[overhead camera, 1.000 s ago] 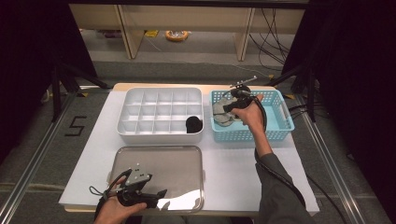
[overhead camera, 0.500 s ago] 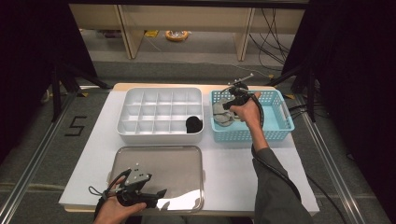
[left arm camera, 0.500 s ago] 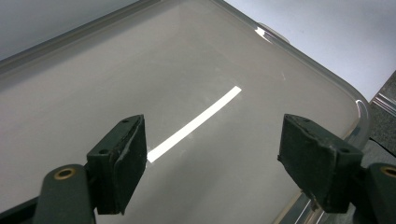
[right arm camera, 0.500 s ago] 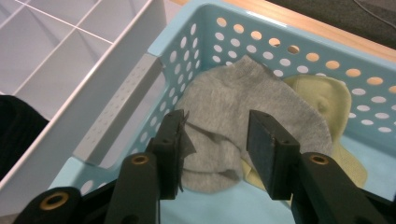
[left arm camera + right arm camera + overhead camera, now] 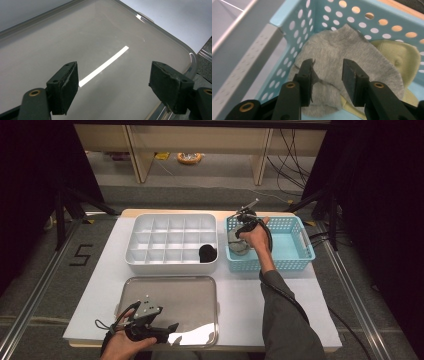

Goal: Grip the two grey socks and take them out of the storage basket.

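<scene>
A grey sock (image 5: 337,53) lies in the left end of the light-blue basket (image 5: 294,15), partly on top of a pale yellow sock (image 5: 404,58). My right gripper (image 5: 328,75) points down onto the grey sock. Its jaws have just been closing, with a bulge of the grey fabric between them, and the right pad (image 5: 350,77) still stands off the cloth. From above, the right gripper (image 5: 240,234) is in the basket (image 5: 300,247) over the sock (image 5: 234,247). My left gripper (image 5: 113,85) hovers open and empty over the metal tray (image 5: 75,37), at the tray's front edge (image 5: 152,332).
A white divided box (image 5: 170,242) stands left of the basket, with a black bundle (image 5: 207,253) in its front right compartment. The metal tray (image 5: 170,302) lies on the white table top (image 5: 240,300) in front of it. Shelving and cables stand beyond the table.
My right hand has moved down and to the left into the basket's left end, onto the grey sock. The left hand has kept still.
</scene>
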`<state>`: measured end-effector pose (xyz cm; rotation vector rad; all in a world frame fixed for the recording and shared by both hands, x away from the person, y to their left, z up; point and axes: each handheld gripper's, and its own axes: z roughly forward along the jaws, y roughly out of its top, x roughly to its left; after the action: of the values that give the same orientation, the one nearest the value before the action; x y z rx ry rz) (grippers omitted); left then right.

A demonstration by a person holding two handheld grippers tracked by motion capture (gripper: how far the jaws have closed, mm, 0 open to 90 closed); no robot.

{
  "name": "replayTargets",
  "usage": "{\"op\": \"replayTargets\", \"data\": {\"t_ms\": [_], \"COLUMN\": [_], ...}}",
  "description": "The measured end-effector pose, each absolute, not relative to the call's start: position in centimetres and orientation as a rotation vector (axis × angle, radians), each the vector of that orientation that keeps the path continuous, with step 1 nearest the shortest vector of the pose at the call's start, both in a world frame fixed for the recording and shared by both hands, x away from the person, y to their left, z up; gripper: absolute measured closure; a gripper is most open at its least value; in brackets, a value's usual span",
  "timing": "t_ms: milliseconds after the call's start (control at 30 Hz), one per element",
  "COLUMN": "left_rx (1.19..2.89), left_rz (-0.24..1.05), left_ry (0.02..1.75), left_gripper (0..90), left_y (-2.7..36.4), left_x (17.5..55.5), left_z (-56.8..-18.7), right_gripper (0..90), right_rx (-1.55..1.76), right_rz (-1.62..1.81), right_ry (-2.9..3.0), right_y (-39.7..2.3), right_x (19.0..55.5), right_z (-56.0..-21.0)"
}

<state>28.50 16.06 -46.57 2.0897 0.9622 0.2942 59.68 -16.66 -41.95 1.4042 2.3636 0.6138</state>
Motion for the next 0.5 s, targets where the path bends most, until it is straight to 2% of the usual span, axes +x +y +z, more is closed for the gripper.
{"op": "replayTargets", "data": {"t_ms": [500], "left_rx": [2.099], "left_rz": [0.289], "left_ry": [0.953], "left_gripper": [22.6], "left_y": [16.0], "left_x": [28.4], "left_z": [-46.6], "right_gripper": [67.8], "right_rx": [1.452], "right_rz": [0.506], "right_ry": [2.370], "right_y": [-16.3], "right_x": [61.0], "right_z": [-43.6]}}
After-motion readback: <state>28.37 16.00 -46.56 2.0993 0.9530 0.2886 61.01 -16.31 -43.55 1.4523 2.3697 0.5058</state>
